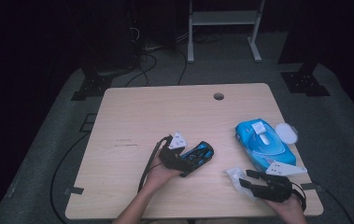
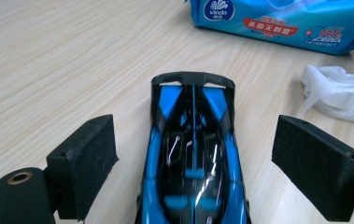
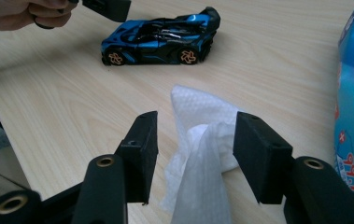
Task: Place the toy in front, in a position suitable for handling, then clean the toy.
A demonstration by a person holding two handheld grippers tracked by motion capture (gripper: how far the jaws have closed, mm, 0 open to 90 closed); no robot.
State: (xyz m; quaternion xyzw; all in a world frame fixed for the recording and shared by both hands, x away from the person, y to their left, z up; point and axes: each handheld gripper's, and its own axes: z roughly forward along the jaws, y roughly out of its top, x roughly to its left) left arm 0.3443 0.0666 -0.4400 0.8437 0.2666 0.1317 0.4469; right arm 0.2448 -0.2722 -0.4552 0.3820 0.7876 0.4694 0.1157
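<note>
A blue and black toy car (image 1: pixel 198 156) stands on the wooden table (image 1: pixel 142 112) near the front middle. My left gripper (image 1: pixel 194 161) straddles the car (image 2: pixel 193 158) from behind, and its jaws stand open on both sides, clear of the bodywork. A crumpled white wipe (image 1: pixel 235 176) lies to the right of the car. My right gripper (image 1: pixel 246 178) is at the wipe (image 3: pixel 198 116), which lies loosely between its open jaws. In the right gripper view the car (image 3: pixel 160 42) shows side-on farther off, with orange wheels.
A blue pack of wet wipes (image 1: pixel 263 144) with its white lid (image 1: pixel 286 133) flipped open lies at the right, just beyond the right gripper. A cable hole (image 1: pixel 218 96) is near the table's far edge. The front edge runs close under both hands.
</note>
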